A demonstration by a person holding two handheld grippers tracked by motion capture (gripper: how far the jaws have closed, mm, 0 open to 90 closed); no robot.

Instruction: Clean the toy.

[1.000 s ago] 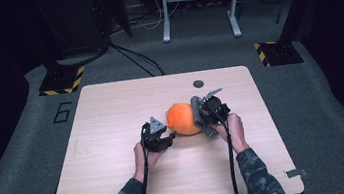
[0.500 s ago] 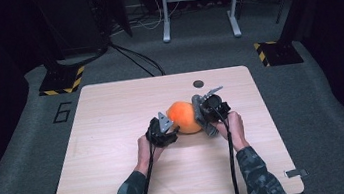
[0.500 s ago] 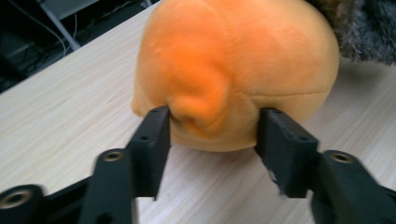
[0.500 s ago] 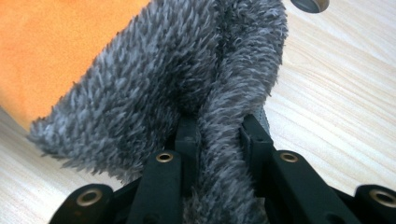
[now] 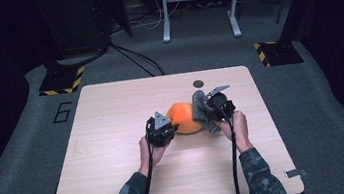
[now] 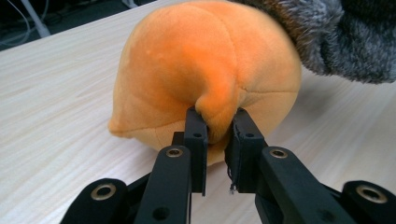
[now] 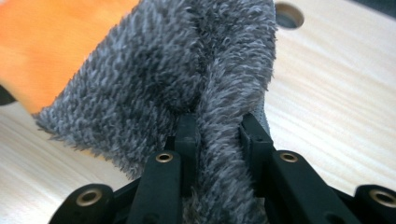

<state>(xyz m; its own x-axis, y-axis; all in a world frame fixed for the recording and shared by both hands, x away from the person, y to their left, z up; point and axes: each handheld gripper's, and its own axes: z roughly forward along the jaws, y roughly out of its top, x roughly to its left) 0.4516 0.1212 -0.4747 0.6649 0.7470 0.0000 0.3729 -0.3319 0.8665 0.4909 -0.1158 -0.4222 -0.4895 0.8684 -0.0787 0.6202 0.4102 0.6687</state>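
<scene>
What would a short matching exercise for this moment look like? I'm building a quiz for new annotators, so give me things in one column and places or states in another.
Things:
1. orange plush
2. grey furry cloth
3. left tool
4. round hole

Places or states:
A. pinched in the right tool
B. in the table top, beyond both tools
C. lies between the two tools
D. shut on a fold of orange fabric

Pairs: 1-C, 2-A, 3-D, 4-B
</scene>
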